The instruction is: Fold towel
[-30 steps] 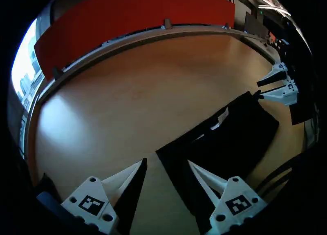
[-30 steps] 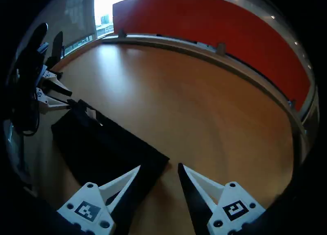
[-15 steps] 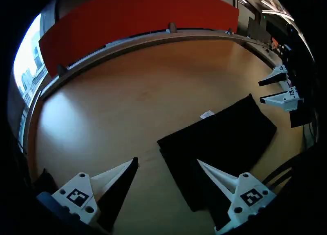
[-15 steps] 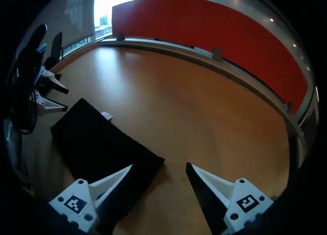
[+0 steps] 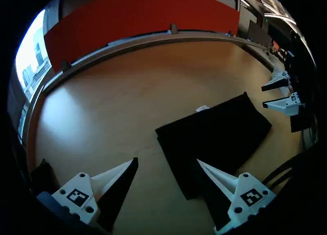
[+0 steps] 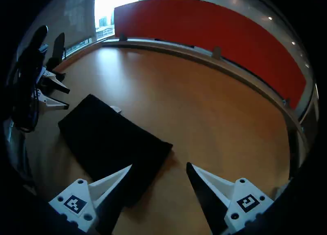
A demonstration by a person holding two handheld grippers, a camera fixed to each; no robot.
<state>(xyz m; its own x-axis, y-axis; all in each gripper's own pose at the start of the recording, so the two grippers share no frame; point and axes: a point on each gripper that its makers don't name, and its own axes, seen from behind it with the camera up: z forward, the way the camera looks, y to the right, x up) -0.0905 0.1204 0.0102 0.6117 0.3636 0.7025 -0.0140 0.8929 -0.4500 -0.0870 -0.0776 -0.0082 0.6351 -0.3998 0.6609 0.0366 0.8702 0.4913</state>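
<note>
Since a second ago you have let go of both corners. Left gripper (image 5: 167, 160): jaws wide, nothing between them, right finger showing over the near end of the folded black towel (image 5: 216, 137). Towel lies flat on the wooden table (image 5: 102, 112), with a white tag (image 5: 202, 108) poking out at its far edge. Right gripper (image 5: 263, 97): just off the towel's right corner, jaws wide and empty. In the right gripper view, its left finger overlaps the towel's near end. Red partition (image 5: 143, 14) runs along the table's far side.
</note>
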